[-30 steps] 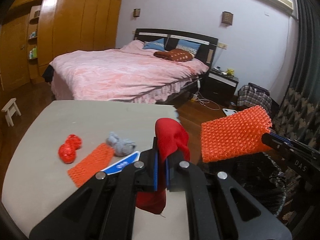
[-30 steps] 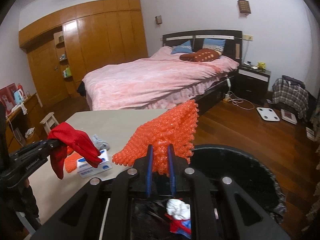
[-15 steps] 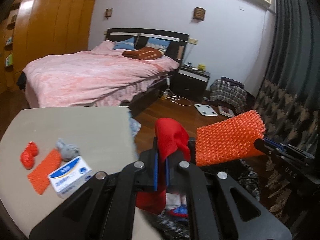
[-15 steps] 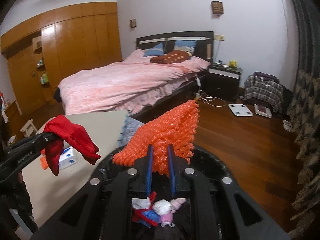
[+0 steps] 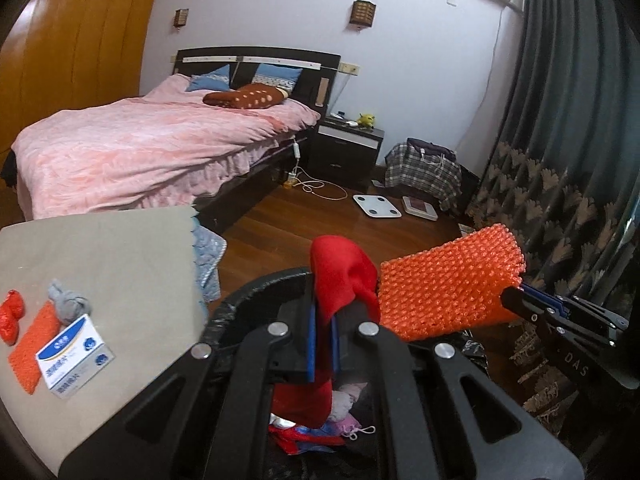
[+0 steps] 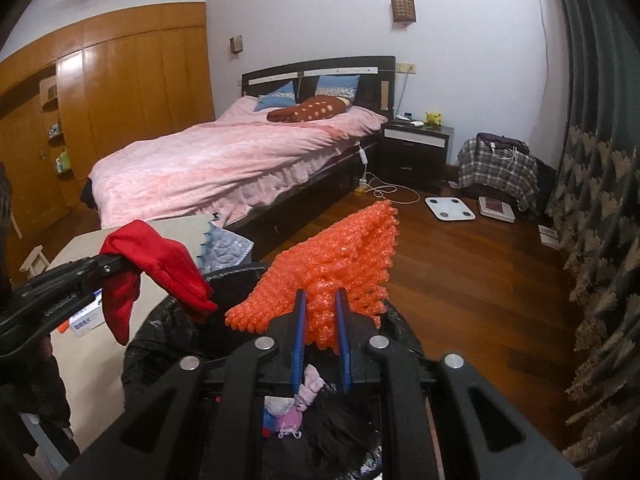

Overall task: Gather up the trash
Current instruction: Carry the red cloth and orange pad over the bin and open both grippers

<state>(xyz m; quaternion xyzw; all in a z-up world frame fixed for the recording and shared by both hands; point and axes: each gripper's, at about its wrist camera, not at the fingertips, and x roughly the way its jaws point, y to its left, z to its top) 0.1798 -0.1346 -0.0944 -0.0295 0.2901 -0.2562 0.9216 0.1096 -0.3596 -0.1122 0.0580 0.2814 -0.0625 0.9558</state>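
Red cloth (image 5: 340,276) in left gripper (image 5: 323,354), orange mesh (image 6: 340,264) in right gripper (image 6: 321,344), both clamped over bin (image 5: 248,292) for dropping.

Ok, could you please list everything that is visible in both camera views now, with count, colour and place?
red cloth: 1, red, in left gripper, above bin
orange foam net: 1, orange, in right gripper, above bin
trash bin: 1, black liner, beside table, trash inside
table: 1, beige, left of bin
small box: 1, white and blue, on table
flat orange net: 1, orange, on table beside box
grey wad: 1, grey, on table
red crumpled piece: 1, red, table's left edge
bed: 1, pink cover, behind table
nightstand: 1, dark, beside bed
scale: 1, white, on floor
left gripper: 1, black, shut
right gripper: 1, black, shut
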